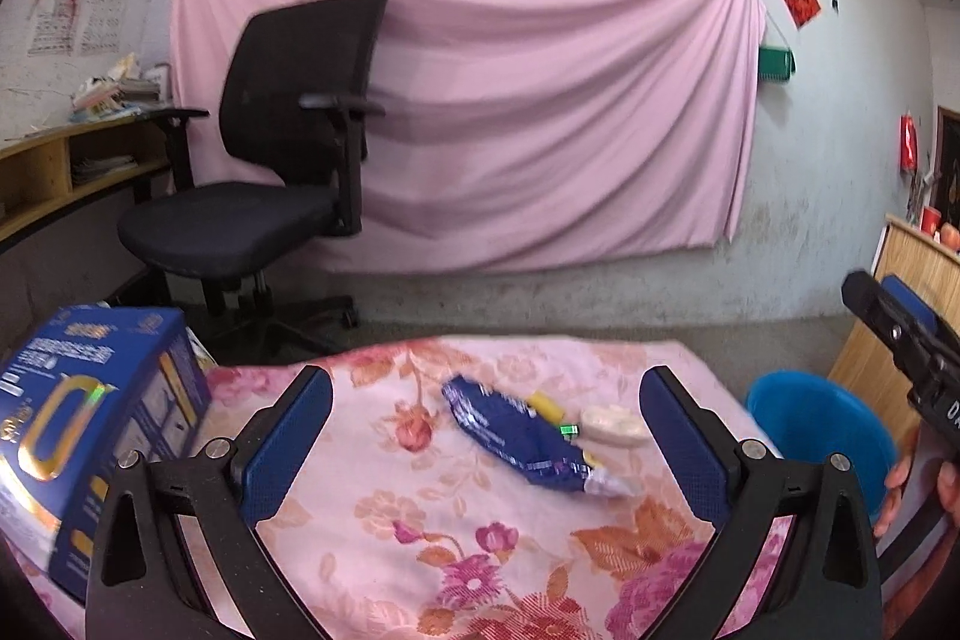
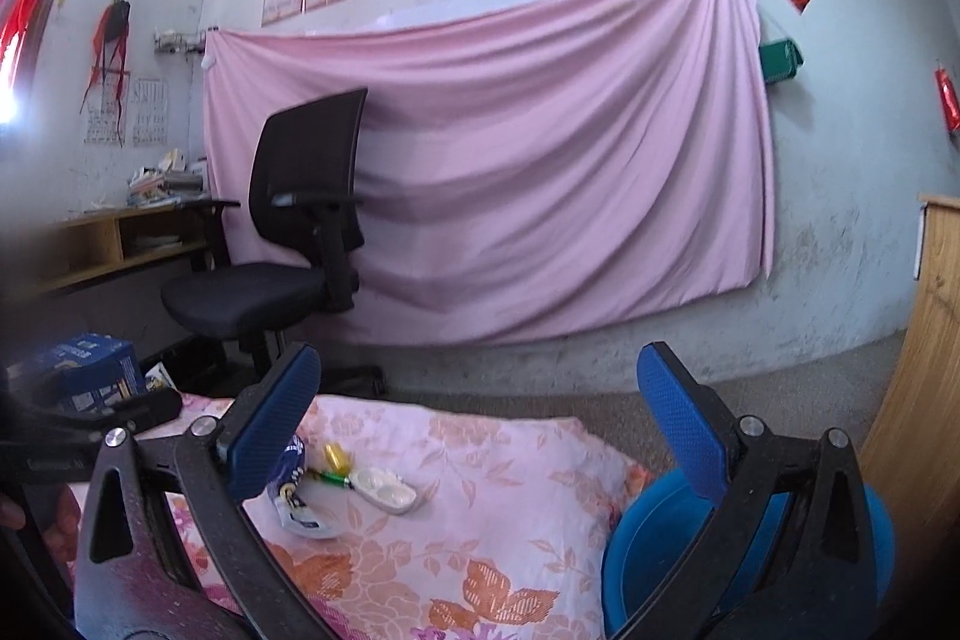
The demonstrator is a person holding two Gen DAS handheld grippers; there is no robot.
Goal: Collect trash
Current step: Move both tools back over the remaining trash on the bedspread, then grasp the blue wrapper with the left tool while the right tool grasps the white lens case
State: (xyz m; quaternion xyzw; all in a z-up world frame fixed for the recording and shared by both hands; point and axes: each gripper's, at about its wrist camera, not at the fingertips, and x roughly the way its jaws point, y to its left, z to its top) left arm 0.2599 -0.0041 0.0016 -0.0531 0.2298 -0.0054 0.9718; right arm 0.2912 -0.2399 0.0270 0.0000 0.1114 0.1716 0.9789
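A crumpled blue snack wrapper (image 1: 516, 442) lies on the floral tablecloth (image 1: 420, 520). Beside it are a small yellow piece (image 1: 547, 405), a green item (image 1: 570, 429) and a white plastic case (image 1: 613, 424). My left gripper (image 1: 486, 442) is open just short of the wrapper, its blue pads either side of it and nothing held. My right gripper (image 2: 474, 430) is open too, above the table's right part; its left finger hides part of the wrapper (image 2: 297, 499). The white case (image 2: 384, 487) and yellow piece (image 2: 336, 455) show between its fingers. A blue bucket (image 2: 660, 550) stands off the table's right edge.
A blue carton (image 1: 90, 412) stands on the table's left side. The blue bucket (image 1: 822, 424) sits low on the right, next to a wooden cabinet (image 2: 924, 370). A black office chair (image 1: 270, 172) and a desk with shelves stand behind the table, in front of a pink sheet on the wall.
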